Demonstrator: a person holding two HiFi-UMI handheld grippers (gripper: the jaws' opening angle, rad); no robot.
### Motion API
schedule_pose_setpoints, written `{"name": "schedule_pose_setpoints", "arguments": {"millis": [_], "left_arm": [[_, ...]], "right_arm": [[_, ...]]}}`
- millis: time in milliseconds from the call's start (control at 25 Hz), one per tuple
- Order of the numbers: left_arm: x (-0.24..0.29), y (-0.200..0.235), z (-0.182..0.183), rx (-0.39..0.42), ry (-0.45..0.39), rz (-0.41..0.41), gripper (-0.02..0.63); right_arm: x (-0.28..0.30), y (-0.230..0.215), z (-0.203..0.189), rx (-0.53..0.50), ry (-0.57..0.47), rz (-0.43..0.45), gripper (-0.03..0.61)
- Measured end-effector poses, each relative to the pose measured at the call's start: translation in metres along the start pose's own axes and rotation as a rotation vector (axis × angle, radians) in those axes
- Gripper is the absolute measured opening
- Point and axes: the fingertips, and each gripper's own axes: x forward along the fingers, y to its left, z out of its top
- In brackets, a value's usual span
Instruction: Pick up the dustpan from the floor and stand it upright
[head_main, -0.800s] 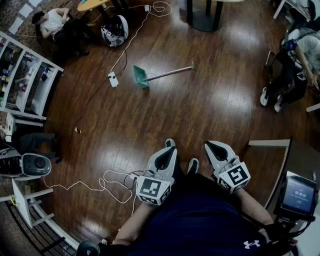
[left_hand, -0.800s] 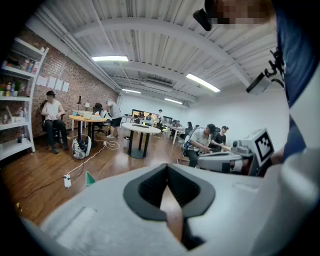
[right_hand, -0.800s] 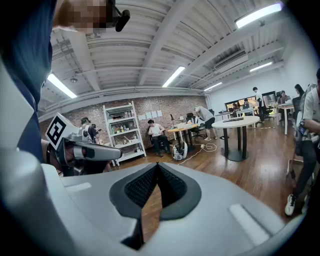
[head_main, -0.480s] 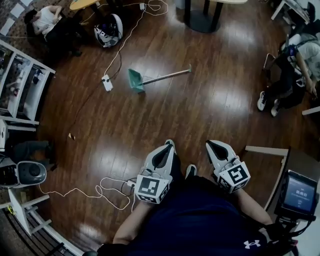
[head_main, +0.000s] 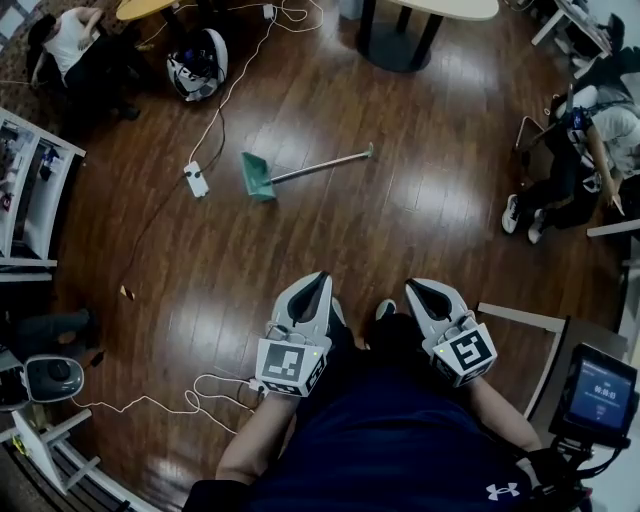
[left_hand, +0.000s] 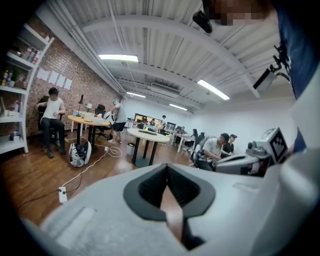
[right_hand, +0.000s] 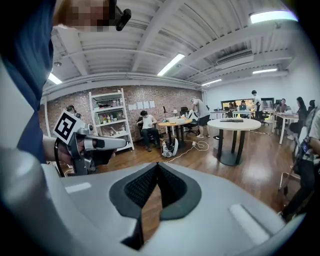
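A teal dustpan with a long pale handle lies flat on the dark wood floor, far ahead of me in the head view. My left gripper and right gripper are held close to my body, well short of the dustpan, both shut and empty. In the left gripper view the left gripper points out over the room; the dustpan is hidden there. In the right gripper view the right gripper likewise shows nothing between its jaws.
A white power strip and its cable lie just left of the dustpan. A round table's base stands beyond it. A white helmet-like object and a seated person are far left; another person sits right. Shelving lines the left.
The head view has shifted: the dustpan, power strip and floor slid left and slightly down in the picture. Both grippers stay shut close to my body, sitting a little higher in the frame.
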Motion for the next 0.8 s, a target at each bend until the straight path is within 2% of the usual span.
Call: {"name": "schedule_pose_setpoints", "arguments": {"millis": [240, 640, 800], "left_arm": [[0.05, 0.011, 0.012, 0.001, 0.005, 0.034, 0.005], [0.166, 0.002, 0.064, 0.063, -0.018, 0.153, 0.005], [0.194, 0.0, 0.071, 0.018, -0.024, 0.223, 0.005]], "right_arm": [[0.026, -0.053, 0.022, -0.014, -0.009, -0.013, 0.011], [0.08, -0.169, 0.051, -0.026, -0.033, 0.165, 0.011], [0.096, -0.21, 0.063, -0.018, -0.005, 0.21, 0.011]]}}
